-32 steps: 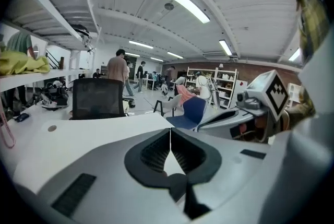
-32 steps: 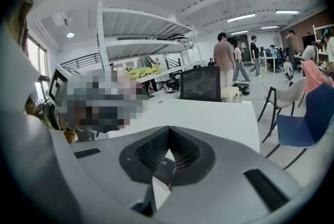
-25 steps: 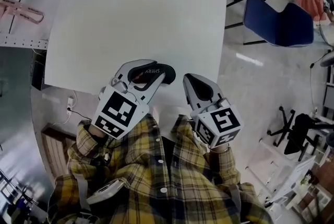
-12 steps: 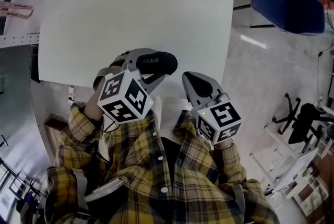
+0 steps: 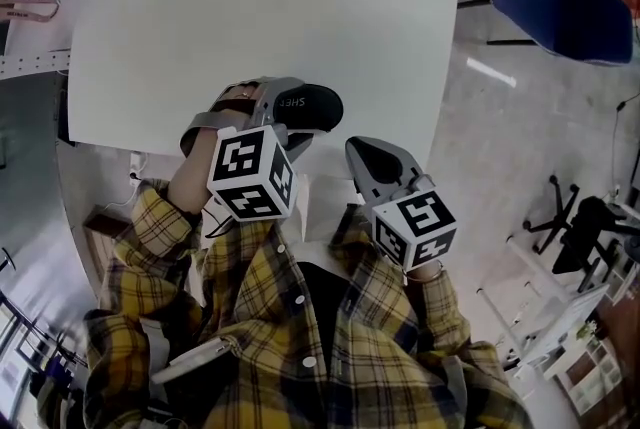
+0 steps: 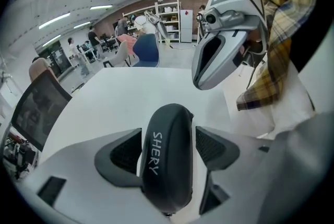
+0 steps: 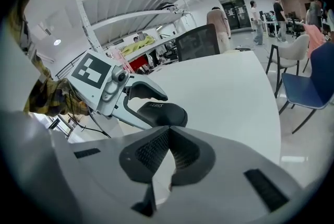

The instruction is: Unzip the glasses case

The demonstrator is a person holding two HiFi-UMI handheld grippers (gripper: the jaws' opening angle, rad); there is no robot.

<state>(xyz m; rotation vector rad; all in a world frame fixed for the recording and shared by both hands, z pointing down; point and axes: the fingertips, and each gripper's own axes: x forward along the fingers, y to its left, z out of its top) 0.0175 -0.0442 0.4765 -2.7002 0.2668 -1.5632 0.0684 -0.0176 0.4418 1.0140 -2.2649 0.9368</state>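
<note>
The black glasses case (image 5: 308, 107) marked SHERY lies at the near edge of the white table (image 5: 270, 7). My left gripper (image 5: 255, 112) straddles it from the near side. In the left gripper view the case (image 6: 167, 157) fills the space between the jaws, which are opening, with thin slivers of table showing beside both pads. My right gripper (image 5: 365, 157) hovers just right of the case, shut with nothing in it; its pads meet at the tips (image 7: 168, 137). From the right gripper view the case (image 7: 159, 112) sits ahead, under the left gripper (image 7: 141, 100).
A blue chair (image 5: 570, 17) stands on the floor right of the table. The table's right edge and near edge are close to both grippers. A pink object (image 5: 25, 9) lies on the bench at far left. Black office chairs (image 5: 575, 242) stand at right.
The left gripper has rolled so its marker cube faces up, sunk toward the table and spread its jaws around the case. The right gripper has sunk a little.
</note>
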